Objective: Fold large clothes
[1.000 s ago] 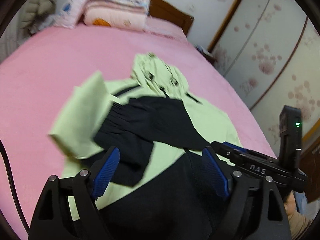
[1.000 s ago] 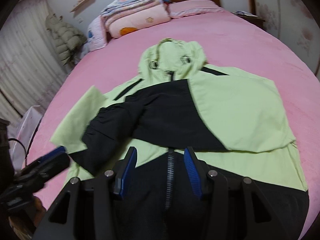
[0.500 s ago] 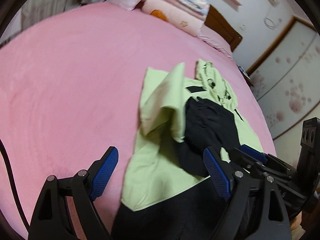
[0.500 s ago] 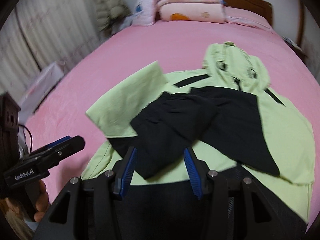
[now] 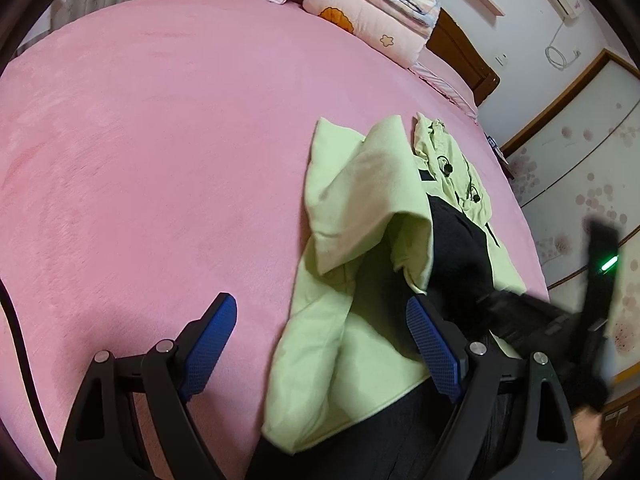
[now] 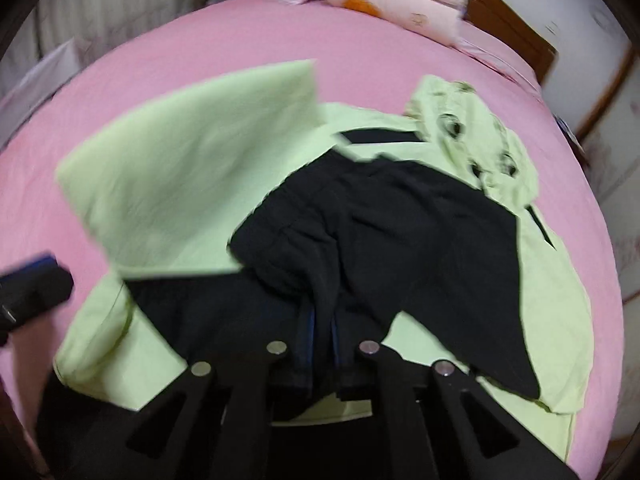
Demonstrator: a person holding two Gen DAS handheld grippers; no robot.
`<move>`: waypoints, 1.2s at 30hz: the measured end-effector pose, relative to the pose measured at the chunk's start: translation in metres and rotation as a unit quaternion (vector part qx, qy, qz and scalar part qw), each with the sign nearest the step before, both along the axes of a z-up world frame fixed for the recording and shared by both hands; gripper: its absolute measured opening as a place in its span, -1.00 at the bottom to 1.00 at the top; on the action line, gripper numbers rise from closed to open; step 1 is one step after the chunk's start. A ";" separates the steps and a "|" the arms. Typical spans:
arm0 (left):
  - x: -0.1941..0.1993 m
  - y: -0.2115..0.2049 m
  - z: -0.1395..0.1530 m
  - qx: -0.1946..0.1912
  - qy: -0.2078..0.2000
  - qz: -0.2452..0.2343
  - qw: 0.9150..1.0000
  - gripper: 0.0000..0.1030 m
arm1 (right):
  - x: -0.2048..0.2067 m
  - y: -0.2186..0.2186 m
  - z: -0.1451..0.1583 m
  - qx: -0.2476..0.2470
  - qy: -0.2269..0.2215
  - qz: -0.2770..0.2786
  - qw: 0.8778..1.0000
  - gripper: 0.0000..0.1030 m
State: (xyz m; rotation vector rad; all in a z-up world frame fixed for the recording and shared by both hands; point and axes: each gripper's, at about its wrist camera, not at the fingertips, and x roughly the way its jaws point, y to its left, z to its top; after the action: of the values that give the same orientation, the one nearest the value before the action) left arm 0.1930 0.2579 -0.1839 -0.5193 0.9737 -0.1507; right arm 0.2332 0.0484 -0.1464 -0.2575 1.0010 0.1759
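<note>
Left wrist view looks down on a pink bed (image 5: 160,152) with a lime green and black jacket (image 5: 360,208) lying on its right half; the left gripper (image 5: 320,344) stands wide open, its two blue pads well apart, one over the bare pink cover, the other over the jacket's green lower body; nothing is between them; a green sleeve lies folded across the jacket's chest, and a black sleeve end rests beside it; the hood (image 5: 448,160) points toward the headboard (image 5: 460,56), where folded blankets (image 5: 372,4) and pillows are stacked; a wardrobe (image 5: 580,152) with a flower pattern stands at the right; the other tool shows as a dark blur at the right edge, with a green light on it

Right wrist view is blurred; it shows the same jacket (image 6: 192,184) spread across the bed (image 6: 200,44), the hood (image 6: 468,128) up and to the right, a wide green sleeve folded over at the left, and black sleeve cloth bunched in the middle; the right gripper (image 6: 322,340) has its blue pads drawn nearly together, pinching a fold of the black sleeve cloth between them; the cloth rises into the pinch from the jacket's middle; the tip of the left tool shows at the far left edge, dark with a blue pad, over the pink cover
</note>
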 end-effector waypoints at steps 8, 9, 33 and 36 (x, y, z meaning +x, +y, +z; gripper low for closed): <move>0.026 -0.043 0.001 0.038 -0.011 -0.015 0.999 0.67 | 0.016 -0.108 0.116 0.114 -0.182 -0.115 0.970 -0.93; 0.029 -0.047 -0.001 0.039 -0.009 -0.015 0.999 0.67 | 0.017 -0.121 0.118 0.120 -0.190 -0.132 0.965 -0.91; 0.053 -0.047 0.048 0.093 -0.029 -0.088 0.991 0.67 | 0.035 -0.318 0.020 0.284 0.002 -0.275 0.919 -0.06; 0.087 -0.054 0.045 0.118 -0.026 -0.086 0.989 0.67 | 0.051 -0.326 0.012 0.269 0.008 -0.276 0.923 0.01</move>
State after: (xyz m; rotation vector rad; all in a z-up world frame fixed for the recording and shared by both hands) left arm 0.2804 0.2043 -0.1390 -0.2117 0.9707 -0.1996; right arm 0.2846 -0.2777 -0.1344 0.5308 0.9679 -0.0674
